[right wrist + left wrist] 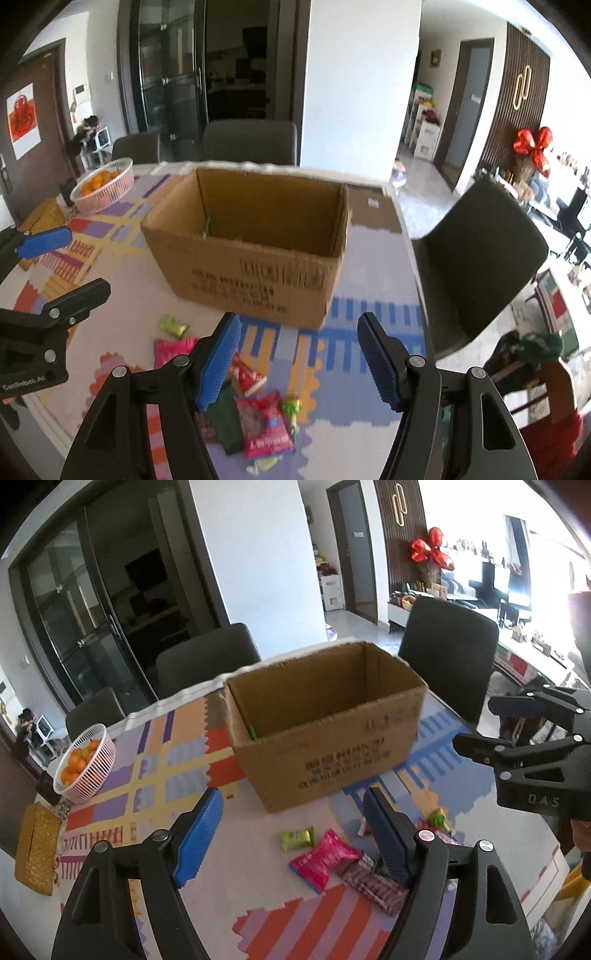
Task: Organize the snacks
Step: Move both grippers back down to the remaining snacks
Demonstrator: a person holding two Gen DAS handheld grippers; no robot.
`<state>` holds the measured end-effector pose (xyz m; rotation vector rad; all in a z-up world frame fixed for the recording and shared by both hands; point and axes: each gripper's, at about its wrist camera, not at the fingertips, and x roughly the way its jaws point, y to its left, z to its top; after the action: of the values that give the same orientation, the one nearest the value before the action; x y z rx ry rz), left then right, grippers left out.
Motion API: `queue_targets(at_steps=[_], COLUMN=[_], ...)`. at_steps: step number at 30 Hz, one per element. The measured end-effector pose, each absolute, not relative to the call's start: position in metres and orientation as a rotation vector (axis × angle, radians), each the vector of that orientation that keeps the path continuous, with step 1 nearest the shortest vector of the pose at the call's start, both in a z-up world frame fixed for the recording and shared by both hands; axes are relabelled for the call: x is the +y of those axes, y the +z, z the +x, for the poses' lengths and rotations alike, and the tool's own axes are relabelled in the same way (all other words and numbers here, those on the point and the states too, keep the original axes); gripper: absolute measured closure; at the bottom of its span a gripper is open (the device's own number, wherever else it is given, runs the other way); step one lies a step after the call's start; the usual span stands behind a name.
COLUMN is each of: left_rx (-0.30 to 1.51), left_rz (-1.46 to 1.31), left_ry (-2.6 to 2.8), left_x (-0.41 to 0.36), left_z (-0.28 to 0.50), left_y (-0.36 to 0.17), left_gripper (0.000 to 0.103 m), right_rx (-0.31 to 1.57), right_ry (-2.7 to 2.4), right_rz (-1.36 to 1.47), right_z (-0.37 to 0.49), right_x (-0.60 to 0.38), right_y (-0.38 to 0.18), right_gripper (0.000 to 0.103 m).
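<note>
Left wrist view: cardboard box [325,734] upright, mouth facing up.

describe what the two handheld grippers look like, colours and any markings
Both match: the left gripper and right gripper have black angular plastic frames with triangular cut-outs, silver round pivot bolts, and two blue ribbed pads on their fingers. White lettering marks the bodies: the right gripper's side shows "DAS", the left one's has a longer blurred word. No cables or sleeves are visible.
</note>
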<state>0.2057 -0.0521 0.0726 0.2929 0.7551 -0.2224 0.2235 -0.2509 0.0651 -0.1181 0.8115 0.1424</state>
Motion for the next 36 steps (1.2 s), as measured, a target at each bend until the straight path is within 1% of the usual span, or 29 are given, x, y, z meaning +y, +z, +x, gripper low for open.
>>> queue_targets(at_steps=[6,14,23,29,36], left_rx=[0.793,0.888,0.984,1.013,1.036], left_rz=[0.349,0.407,0.451,0.48,0.497], left_ry=[-0.216,-0.211,-0.243,-0.263,-0.289], left_x=[-0.054,-0.046,-0.048,-0.052,-0.06], left_z=[0.2,0.211,0.22,0.231,0.243], left_y=[0.047,0.0,-0.047,-0.066,-0.079], left_gripper=[0.024,0.024,0.024,0.024,0.024], right_rx=[0.86,0.977,1.028,1.063,1.078], right_ry=[0.132,0.097,0.052,0.015,-0.006], right_rz=[-0.133,-0.137,-0.138,-0.103,-0.08], right_z=[0.213,0.218,0.213,0.213,0.217], right_x=[-0.253,-0.249,-0.248,-0.254,-0.26], right_y=[0.044,0.0,-0.039,-0.061,-0.071], right_gripper=[0.036,0.036,0.036,0.036,0.036])
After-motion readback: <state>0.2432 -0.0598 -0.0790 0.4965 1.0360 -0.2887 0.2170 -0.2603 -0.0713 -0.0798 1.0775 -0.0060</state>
